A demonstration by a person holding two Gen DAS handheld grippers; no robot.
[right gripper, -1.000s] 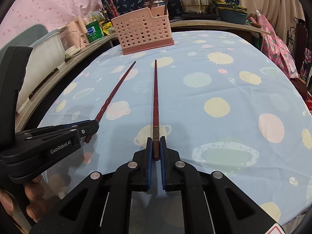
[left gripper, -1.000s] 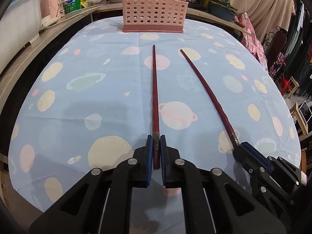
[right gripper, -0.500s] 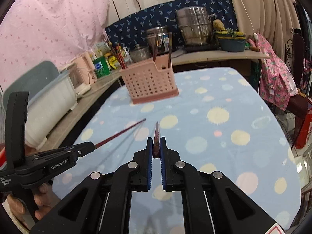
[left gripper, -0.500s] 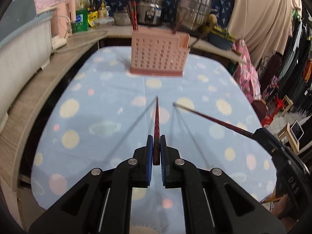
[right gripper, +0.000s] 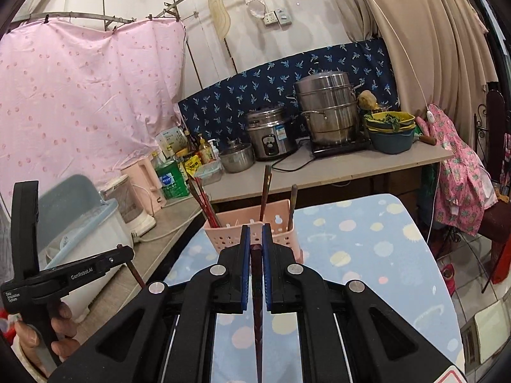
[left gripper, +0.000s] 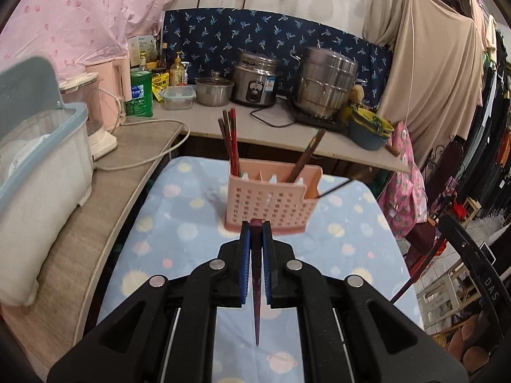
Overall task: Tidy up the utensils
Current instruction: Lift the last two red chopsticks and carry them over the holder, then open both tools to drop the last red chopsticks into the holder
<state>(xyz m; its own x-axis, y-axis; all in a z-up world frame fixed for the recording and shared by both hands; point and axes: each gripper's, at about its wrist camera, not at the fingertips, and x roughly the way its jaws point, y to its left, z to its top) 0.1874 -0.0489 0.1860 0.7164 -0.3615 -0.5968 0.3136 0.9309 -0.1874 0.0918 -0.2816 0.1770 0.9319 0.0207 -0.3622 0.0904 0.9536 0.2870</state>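
My left gripper [left gripper: 255, 223] is shut on a dark red chopstick [left gripper: 256, 303], held up in the air with its thin end hanging down toward me. My right gripper [right gripper: 255, 228] is shut on a second dark red chopstick [right gripper: 257, 306], held the same way. A pink perforated utensil basket [left gripper: 270, 201] stands at the far end of the table, straight ahead of both grippers; it also shows in the right wrist view [right gripper: 223, 237]. Several chopsticks stand in its compartments. The left gripper shows at the left of the right wrist view [right gripper: 126, 252].
The table has a light blue planet-print cloth [left gripper: 179, 233]. A wooden counter [left gripper: 105, 198] runs along the left with a white dish bin [left gripper: 38, 172]. Behind the basket a counter holds a rice cooker [left gripper: 255, 79], a steel pot [left gripper: 329, 83] and bottles. Clothes hang at the right.
Both grippers have lifted their chopsticks off the table and tilted them upright, thin ends down. Both have moved forward toward the pink basket.
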